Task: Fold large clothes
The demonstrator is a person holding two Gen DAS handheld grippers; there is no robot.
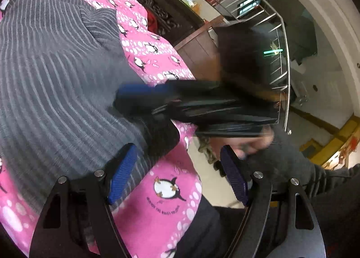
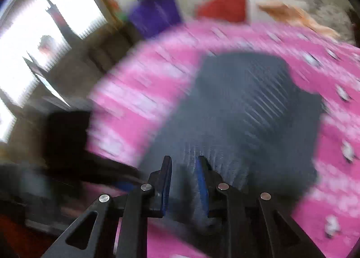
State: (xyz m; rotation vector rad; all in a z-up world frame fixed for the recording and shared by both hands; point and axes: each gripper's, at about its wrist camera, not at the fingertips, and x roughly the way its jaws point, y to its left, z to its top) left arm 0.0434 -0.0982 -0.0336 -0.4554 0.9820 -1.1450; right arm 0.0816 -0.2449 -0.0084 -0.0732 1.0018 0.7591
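Note:
A grey striped garment [image 1: 58, 82] lies on a pink penguin-print blanket [image 1: 157, 55]. My left gripper [image 1: 177, 168] is open over the garment's near edge and the blanket, holding nothing. The other gripper crosses the left wrist view as a dark, blurred shape with blue pads [image 1: 139, 91], at the garment's dark cuff [image 1: 162, 136]. In the blurred right wrist view the garment [image 2: 243, 105] spreads ahead. My right gripper [image 2: 183, 163] has its jaws narrowly apart with grey cloth between them; whether it pinches the cloth I cannot tell.
The blanket [image 2: 139, 91] covers a bed. A metal rack [image 1: 276, 39] and a brown cabinet [image 1: 198, 48] stand beyond the bed edge. A red item [image 2: 225, 6] and a purple box [image 2: 155, 12] lie past the blanket's far edge. Bright windows [image 2: 27, 51] show at left.

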